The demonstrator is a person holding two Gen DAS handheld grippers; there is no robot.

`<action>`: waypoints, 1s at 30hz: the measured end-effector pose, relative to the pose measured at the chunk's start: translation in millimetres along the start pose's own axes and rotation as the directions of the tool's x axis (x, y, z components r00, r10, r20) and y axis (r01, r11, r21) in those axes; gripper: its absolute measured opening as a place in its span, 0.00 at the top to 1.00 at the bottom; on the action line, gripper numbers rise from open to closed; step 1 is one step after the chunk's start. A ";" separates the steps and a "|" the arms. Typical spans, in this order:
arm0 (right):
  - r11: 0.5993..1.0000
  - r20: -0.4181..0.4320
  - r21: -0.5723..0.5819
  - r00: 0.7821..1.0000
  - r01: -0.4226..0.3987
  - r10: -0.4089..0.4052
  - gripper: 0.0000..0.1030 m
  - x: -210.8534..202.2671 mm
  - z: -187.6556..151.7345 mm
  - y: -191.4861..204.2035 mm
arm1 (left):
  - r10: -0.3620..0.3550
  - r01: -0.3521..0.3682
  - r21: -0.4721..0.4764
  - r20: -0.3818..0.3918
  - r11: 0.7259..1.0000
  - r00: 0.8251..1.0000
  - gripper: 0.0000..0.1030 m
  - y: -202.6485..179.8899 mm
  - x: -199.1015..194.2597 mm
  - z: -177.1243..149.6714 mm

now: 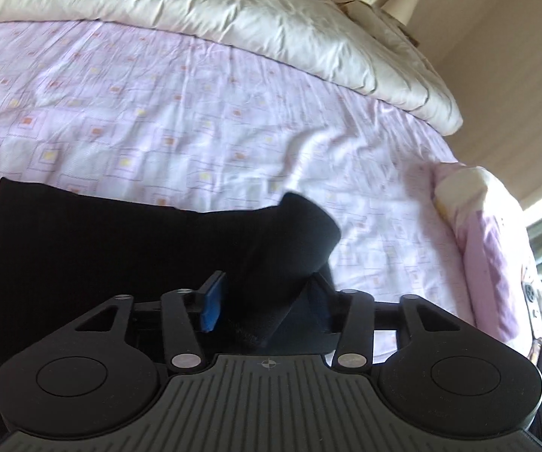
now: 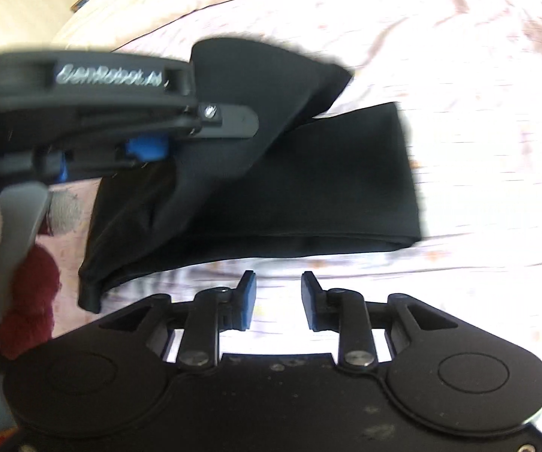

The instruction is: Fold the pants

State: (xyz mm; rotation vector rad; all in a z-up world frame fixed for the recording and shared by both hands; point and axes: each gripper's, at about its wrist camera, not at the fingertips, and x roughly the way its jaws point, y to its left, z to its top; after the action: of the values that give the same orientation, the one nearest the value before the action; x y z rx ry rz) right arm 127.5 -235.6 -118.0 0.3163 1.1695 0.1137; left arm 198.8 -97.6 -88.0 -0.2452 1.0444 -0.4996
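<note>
Black pants (image 1: 101, 248) lie folded on a pink patterned bed sheet (image 1: 195, 113). My left gripper (image 1: 265, 301) hangs low over their right end. Its jaws stand apart, and a loose hump of the black cloth (image 1: 301, 226) rises between the blue pads (image 1: 212, 303) without being pinched. From the right wrist, the pants (image 2: 289, 196) are a long folded band with a raised flap (image 2: 255, 86) beside the left gripper (image 2: 139, 150). My right gripper (image 2: 278, 299) is open over bare sheet, just short of the band's near edge. Nothing is between its fingers.
A cream duvet (image 1: 252, 26) is heaped along the bed's far side, with a lamp shade (image 1: 400, 3) behind it. A pink pillow (image 1: 489, 233) sits at the right bed edge. A gloved hand (image 2: 63, 211) and dark red sleeve (image 2: 29, 290) hold the left gripper.
</note>
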 end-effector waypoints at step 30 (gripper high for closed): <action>0.997 -0.004 0.022 0.997 0.071 -0.071 0.48 55.0 84.8 -51.4 | 0.257 -0.302 -0.130 -0.280 0.945 0.925 0.24 150.6 -12.1 -26.6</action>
State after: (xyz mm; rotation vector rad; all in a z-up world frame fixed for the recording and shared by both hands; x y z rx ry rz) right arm 223.0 -286.3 -152.3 0.2936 1.1842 0.0389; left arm 212.5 39.4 -155.6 -0.1793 1.3582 -0.1833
